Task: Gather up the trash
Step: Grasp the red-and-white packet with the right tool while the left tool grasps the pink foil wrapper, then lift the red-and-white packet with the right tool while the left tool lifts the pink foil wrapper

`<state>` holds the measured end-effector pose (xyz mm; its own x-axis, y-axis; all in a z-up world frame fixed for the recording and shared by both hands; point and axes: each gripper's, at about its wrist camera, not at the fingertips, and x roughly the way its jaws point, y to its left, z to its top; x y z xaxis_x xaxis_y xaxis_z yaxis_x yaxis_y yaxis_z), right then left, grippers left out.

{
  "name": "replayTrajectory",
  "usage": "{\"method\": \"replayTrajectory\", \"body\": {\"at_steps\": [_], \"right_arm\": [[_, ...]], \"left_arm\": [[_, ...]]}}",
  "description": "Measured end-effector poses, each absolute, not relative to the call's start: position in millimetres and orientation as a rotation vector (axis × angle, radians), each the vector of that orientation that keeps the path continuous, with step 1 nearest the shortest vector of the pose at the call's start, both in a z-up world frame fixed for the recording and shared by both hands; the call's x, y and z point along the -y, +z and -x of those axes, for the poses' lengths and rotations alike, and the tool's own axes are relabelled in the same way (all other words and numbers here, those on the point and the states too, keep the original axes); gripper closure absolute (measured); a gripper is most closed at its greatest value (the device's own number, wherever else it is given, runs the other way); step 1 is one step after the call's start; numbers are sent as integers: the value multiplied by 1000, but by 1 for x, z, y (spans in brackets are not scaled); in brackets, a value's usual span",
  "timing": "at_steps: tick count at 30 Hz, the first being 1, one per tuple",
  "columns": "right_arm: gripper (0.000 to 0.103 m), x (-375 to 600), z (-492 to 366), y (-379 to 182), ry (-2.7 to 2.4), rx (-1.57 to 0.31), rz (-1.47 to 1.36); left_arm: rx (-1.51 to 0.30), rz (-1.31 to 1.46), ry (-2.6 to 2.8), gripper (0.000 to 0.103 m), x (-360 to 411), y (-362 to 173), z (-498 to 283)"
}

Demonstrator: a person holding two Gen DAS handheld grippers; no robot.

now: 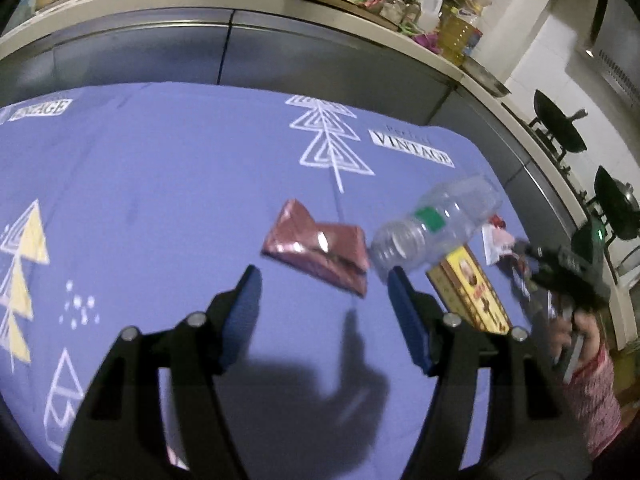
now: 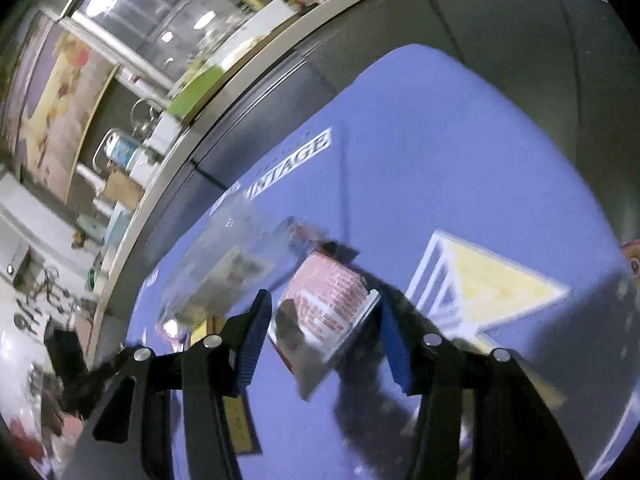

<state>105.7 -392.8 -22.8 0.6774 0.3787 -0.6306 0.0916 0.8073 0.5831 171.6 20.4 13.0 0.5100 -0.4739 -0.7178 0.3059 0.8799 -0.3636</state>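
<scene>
Blue cloth [image 1: 168, 184] with white tree outlines, yellow triangles and a "VINTAGE" label spread over the counter, with a second, cluttered counter [image 1: 280, 12] of jars and bottles behind it

On the cloth in the left wrist view: a crumpled pink foil wrapper [image 1: 318, 250] lying flat near the middle, just beyond the left gripper [image 1: 320, 280]; a clear plastic bottle [image 1: 436, 224] with a green label lying on its side to the right of the wrapper, its near end just above the tip of the right-hand blue pad; a yellow printed box [image 1: 470, 294] flat on the cloth below the bottle; a small white and red scrap [image 1: 496, 238] beyond the box. Left gripper jaws apart over bare cloth, nothing between the pads, its shadow falling on the fabric below

At the right edge of the same view, a hand [image 1: 576, 332] in a red patterned sleeve gripping the black handle of the right gripper

In the right wrist view, strongly tilted and blurred: right gripper [image 2: 320, 312] with jaws apart around a red and white printed packet [image 2: 326, 304], which lies tilted between the blue pads; whether the pads press on it cannot be told. Clear bottle [image 2: 224, 264] to the left of the packet, beside the left-hand pad. Part of the yellow box [image 2: 240, 424] visible below that pad. Large yellow triangle print [image 2: 492, 284] on the cloth to the right
</scene>
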Motion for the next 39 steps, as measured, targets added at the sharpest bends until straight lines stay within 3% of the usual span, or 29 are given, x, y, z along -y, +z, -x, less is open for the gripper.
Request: {"method": "replayTrajectory", "body": {"at_steps": [9,10,12,14,19,32,34,35,39], "right_arm": [[72,353,-76,-28,164,-796,-523],[73,353,-75,-29,164,-794,-530],[79,350,-76,-31,176,-793,-542],[87,342,-75,-32,206,-799,-537],[94,315,-68,-29,268,-802,-506],[97,235,-19,-42,446,-865,-524],[96,227,-13,-45,456,-891,-538],[96,225,-10,-46,453,-907,-538],[91,225,7,-51,413,-937,-542]], "left_arm": [[-929,141,-468,39,-3,4,-227],[-937,138,-469,41,-1,1,-230],[-981,139,-494,66,4,-10,-235],[-995,140,-496,75,5,-17,-231],[-989,158,-518,81,-4,-21,-206],[-1021,230,-540,81,-39,-25,-114],[-1010,274,-520,72,-52,-16,-109],[-996,293,-509,62,-58,-12,-107],[-962,371,-485,49,-82,3,-96]]}}
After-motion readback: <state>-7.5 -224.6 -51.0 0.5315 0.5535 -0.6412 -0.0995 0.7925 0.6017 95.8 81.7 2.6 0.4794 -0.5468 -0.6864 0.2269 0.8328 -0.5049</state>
